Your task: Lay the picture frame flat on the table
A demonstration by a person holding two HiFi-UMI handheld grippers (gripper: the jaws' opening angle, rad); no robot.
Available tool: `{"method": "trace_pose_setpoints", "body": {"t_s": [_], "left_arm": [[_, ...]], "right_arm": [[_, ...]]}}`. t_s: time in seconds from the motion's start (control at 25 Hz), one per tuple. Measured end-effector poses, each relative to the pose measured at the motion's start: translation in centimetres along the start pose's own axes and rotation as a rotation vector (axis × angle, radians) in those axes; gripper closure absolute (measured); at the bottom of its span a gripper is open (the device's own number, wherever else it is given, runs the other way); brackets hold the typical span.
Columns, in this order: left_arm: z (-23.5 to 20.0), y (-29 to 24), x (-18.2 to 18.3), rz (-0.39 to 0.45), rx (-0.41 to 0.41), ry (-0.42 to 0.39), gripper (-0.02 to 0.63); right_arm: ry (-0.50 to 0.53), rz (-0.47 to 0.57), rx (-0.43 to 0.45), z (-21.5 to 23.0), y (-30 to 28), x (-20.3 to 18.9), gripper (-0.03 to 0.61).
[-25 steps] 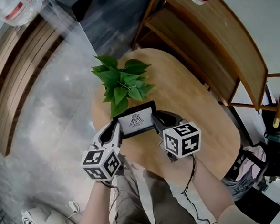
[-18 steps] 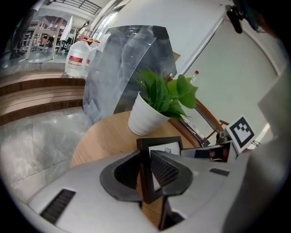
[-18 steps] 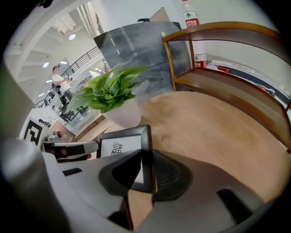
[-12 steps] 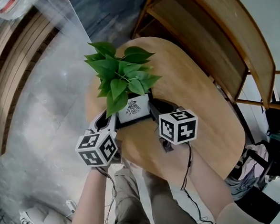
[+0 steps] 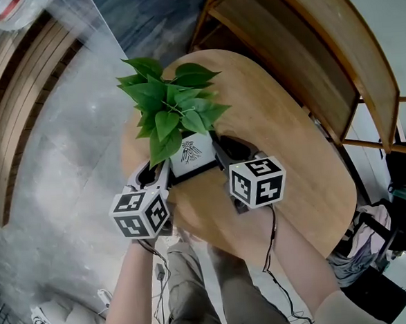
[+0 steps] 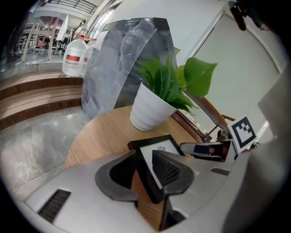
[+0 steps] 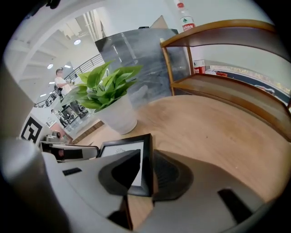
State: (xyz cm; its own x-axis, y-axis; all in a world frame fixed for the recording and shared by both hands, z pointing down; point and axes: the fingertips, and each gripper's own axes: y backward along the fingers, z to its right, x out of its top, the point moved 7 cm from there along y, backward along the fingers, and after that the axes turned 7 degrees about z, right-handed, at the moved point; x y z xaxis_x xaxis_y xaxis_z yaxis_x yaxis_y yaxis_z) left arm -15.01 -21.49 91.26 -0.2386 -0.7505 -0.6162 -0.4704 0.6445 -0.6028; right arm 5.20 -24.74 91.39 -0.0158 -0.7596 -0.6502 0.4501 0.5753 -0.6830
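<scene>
Head view looks steeply down; both gripper views share the picture frame (image 6: pixel 157 146).

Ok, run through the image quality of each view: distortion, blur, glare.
Head view: wide-angle bowing toward the edges, sharp centre, with the plant leaves hiding the top of the picture frame. Left gripper view: dark rounded corners, the left gripper soft up close, the bright background washed out. Right gripper view: the same dark rounding, the right gripper blurred, the frame sharper beyond it.

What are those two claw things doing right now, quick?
Left gripper: closed on the picture frame, at its left edge.
Right gripper: closed on the same frame, at its right edge.
</scene>
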Motion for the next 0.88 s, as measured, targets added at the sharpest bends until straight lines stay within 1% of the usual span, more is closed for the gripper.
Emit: {"method": "trace_pose_setpoints", "body": {"t_s": [0.12, 0.2, 0.36, 0.56, 0.68, 0.72, 0.8, 0.88], "left_arm": [[0.4, 0.8, 0.3, 0.009, 0.017, -0.005, 0.523], [0.8, 1.7, 0.6, 0.004, 0.018, -0.005, 0.523], [2.6, 4.1, 1.6, -0.032, -0.006, -0.051, 0.537], [5.4, 7.9, 5.0, -0.022, -0.006, -0.112, 0.579], [7.5, 10.3, 7.6, 0.002, -0.022, -0.137, 0.587], [8.2, 11.1, 8.4, 0.009, -0.029, -0.138, 0.589], [9.8, 13.3, 10.2, 0.017, -0.049, -0.144, 0.590], [11.8, 16.0, 12.2, 0.034, -0.070, -0.181, 0.591]], "right_arm": [[0.014, 0.010, -0.006, -0.2, 1.1, 0.6, 0.513], [-0.005, 0.011, -0.002, -0.4, 2.2, 1.1, 0.539], [-0.025, 0.022, 0.009, -1.4, 5.2, 2.9, 0.554], [-0.012, 0.065, 0.045, -4.1, 9.7, 6.6, 0.563], [0.007, 0.097, 0.068, -6.2, 13.0, 9.3, 0.566], [0.024, 0.107, 0.077, -6.9, 14.1, 10.3, 0.568], [0.107, 0.128, 0.091, -8.6, 16.5, 12.3, 0.569], [0.198, 0.157, 0.105, -10.5, 19.3, 14.5, 0.571]]}}
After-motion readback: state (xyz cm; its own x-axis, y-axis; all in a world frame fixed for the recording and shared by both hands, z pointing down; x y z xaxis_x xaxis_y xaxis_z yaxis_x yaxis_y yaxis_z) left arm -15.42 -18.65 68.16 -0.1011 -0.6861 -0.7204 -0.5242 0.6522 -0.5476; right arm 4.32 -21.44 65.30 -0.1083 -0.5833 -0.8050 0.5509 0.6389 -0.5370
